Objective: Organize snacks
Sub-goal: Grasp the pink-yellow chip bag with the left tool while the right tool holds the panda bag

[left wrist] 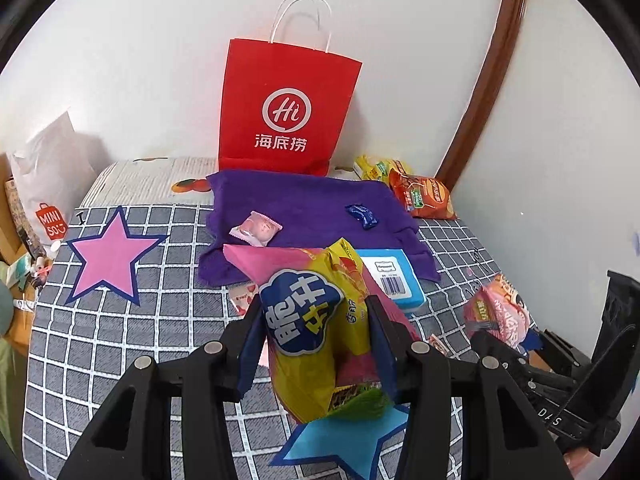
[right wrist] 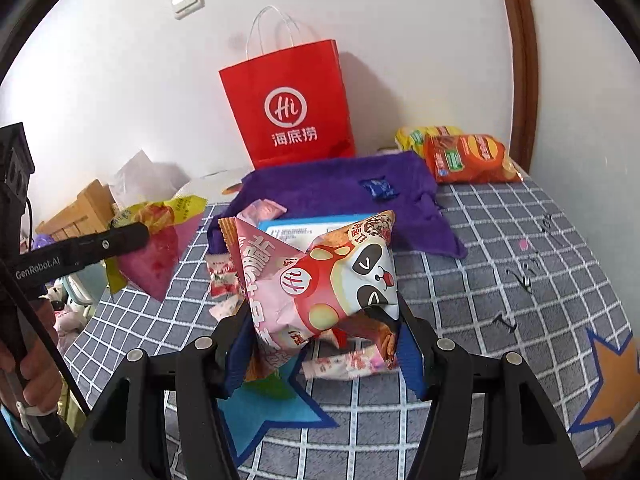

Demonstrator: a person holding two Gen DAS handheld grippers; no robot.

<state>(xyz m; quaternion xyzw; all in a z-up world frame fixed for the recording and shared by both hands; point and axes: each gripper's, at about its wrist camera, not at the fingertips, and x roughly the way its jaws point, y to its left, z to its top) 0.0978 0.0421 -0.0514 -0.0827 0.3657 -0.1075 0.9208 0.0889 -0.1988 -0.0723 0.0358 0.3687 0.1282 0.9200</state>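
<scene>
My left gripper is shut on a yellow and pink snack bag, held above the checked tabletop; it also shows in the right wrist view. My right gripper is shut on a pink snack bag with a panda face; it also shows in the left wrist view. A red paper bag stands upright at the back against the wall, behind a purple cloth. On the cloth lie a pink candy and a blue candy.
A blue and white pack lies at the cloth's front edge. Orange and yellow snack bags lie at the back right. Small pink wrapped sweets lie on the tabletop. A pink star and a white Miniso bag are on the left.
</scene>
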